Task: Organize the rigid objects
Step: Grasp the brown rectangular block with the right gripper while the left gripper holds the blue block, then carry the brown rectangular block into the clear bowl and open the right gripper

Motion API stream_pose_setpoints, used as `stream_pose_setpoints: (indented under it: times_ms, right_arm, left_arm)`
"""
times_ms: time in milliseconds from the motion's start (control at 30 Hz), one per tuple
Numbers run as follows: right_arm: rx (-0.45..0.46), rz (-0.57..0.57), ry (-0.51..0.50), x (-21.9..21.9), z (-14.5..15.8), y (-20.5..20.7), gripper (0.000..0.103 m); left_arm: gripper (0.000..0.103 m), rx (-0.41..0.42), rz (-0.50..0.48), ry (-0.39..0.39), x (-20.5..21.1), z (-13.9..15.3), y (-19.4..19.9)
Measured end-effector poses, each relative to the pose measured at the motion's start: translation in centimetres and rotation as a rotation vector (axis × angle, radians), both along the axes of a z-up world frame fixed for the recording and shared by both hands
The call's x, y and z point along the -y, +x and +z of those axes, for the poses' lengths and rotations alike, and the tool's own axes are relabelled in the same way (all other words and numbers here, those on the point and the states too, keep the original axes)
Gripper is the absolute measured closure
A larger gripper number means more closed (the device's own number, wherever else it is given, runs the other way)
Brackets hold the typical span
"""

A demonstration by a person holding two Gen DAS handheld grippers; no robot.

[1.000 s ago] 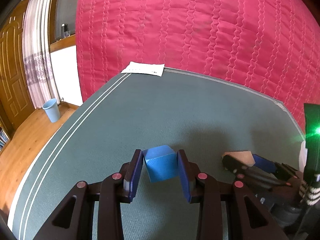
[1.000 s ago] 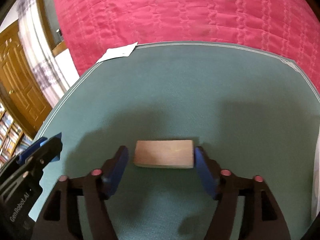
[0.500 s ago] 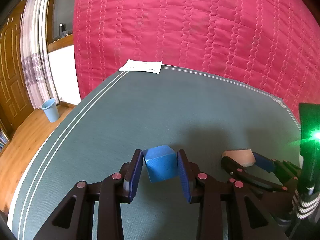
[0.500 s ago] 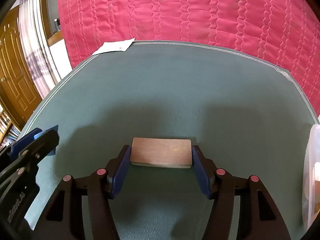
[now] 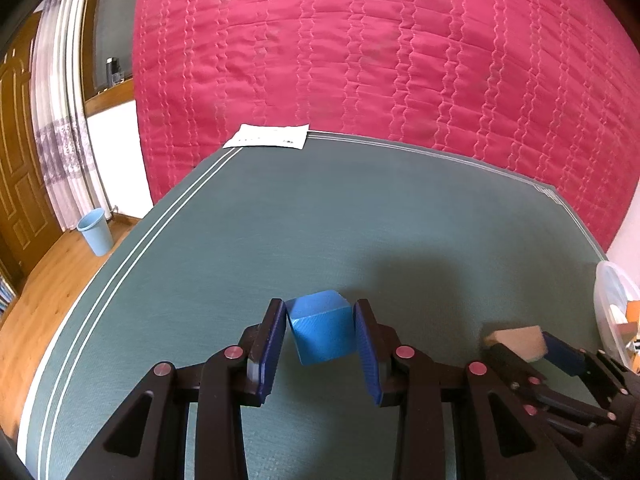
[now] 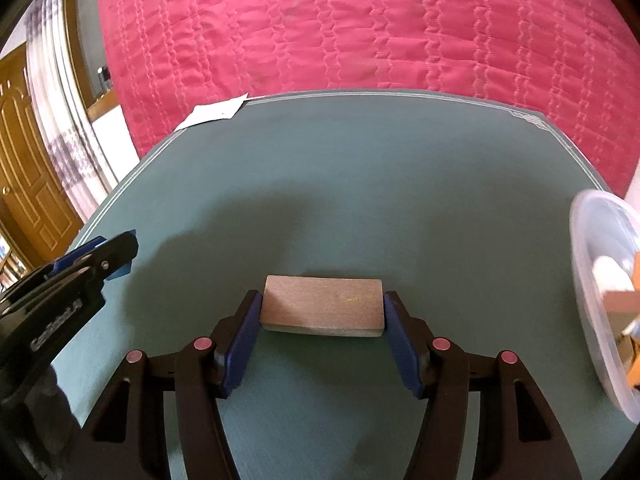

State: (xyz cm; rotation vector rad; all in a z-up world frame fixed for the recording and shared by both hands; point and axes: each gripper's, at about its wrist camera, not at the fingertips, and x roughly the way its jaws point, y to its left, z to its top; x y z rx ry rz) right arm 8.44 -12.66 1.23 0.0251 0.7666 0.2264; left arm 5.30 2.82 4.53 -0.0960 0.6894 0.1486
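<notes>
Midway by the look: left gripper [image 5: 320,334] fingers clamped on the blue cube [image 5: 322,332] at lower centre, right gripper [image 6: 322,314] fingers pinching the wooden block [image 6: 322,311], both bound for the part-filled clear container [image 6: 596,280] at right edge.

Green mat [image 5: 320,216] with white border lines covers the work surface. Behind it, quilted crimson fabric [image 5: 380,52] fills the backdrop. Left side: wooden panelled door [image 5: 18,168], pale patterned curtain [image 5: 60,120], wood floor [image 5: 44,280], light blue bin [image 5: 95,231] (standing by the curtain). White paper [image 5: 267,141] at the mat's far corner
</notes>
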Motion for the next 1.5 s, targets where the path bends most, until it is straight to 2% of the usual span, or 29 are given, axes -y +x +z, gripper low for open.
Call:
stream_pose_setpoints:
  times_ms: [267, 767, 1033, 1500]
  right_arm:
    - [0.045, -0.047, 0.041, 2.2, 1.1, -1.9, 0.042]
    - [0.075, -0.118, 0.097, 5.8, 2.0, -4.9, 0.042]
    - [0.096, -0.171, 0.112, 8.0, 2.7, -6.4, 0.042]
    - [0.155, -0.373, 0.117, 15.5, 4.0, -8.5, 0.042]
  left_arm:
    - [0.066, -0.001, -0.032, 0.021, 1.2, -0.1, -0.1]
    - [0.066, 0.006, -0.089, 0.053, 2.5, -0.3, -0.5]
    - [0.066, 0.017, -0.121, 0.045, 2.9, -0.3, -0.7]
    - [0.066, 0.016, -0.148, 0.058, 3.8, -0.6, -0.9]
